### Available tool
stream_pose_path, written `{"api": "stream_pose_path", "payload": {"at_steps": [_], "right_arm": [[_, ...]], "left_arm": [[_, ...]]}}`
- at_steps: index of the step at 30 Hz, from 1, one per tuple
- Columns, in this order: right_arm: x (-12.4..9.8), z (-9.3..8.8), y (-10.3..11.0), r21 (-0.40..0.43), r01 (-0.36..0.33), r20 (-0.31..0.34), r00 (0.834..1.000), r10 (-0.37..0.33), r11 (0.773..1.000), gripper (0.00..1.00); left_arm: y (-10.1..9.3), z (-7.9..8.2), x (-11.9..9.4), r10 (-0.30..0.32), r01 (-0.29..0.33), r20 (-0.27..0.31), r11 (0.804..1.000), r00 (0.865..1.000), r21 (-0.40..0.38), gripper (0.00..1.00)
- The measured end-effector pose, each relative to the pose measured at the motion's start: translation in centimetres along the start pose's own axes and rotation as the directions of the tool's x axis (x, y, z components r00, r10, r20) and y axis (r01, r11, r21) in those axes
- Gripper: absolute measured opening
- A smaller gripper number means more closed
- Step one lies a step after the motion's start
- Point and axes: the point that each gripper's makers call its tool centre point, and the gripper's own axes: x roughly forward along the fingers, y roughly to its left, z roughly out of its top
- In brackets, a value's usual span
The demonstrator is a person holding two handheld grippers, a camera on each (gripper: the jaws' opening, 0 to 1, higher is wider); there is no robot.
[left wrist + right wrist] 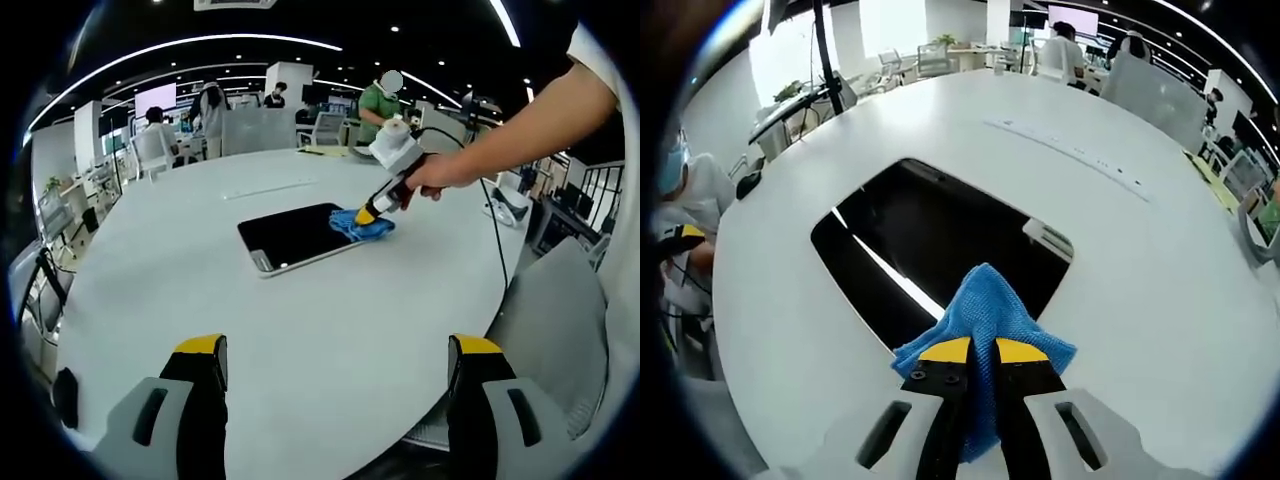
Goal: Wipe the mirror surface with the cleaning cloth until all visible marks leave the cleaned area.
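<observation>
The mirror (940, 240) lies flat on the round white table (300, 330), dark and glossy, its long side running away from the right gripper (982, 352), whose jaws are clamped tight on the blue cleaning cloth (985, 310) right at the mirror's near edge. So the glass sits dead ahead of that cloth, one push forward. The left gripper (335, 350) hangs well back, jaws wide apart and holding nothing.

The white table (330, 330) lay bare and open between the left tongs (335, 375) and the mirror (295, 235), so a hand could pass straight across. At the mirror's near corner the right tongs (982, 352) and blue cloth (985, 305) blocked the way. Chairs (555, 320) crowded the table's edge.
</observation>
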Motion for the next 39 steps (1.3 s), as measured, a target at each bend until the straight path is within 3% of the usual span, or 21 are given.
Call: {"api": "stream_pose_path", "payload": {"at_steps": [11, 24, 39], "right_arm": [[0.3, 0.9, 1.2, -0.015, -0.017, 0.007, 1.000, 0.017, 1.000, 0.03], [3.2, 1.9, 0.8, -0.032, -0.040, 0.013, 0.999, 0.041, 0.999, 0.03], [3.7, 3.0, 1.6, -0.055, -0.053, 0.008, 0.999, 0.054, 0.997, 0.03]], "left_arm": [[0.0, -0.3, -0.2, 0.006, -0.006, -0.001, 1.000, 1.000, -0.006, 0.92], [0.2, -0.5, -0.4, 0.014, -0.014, 0.001, 1.000, 1.000, -0.015, 0.92], [-0.1, -0.6, -0.2, 0.010, -0.010, 0.006, 1.000, 1.000, -0.023, 0.92]]}}
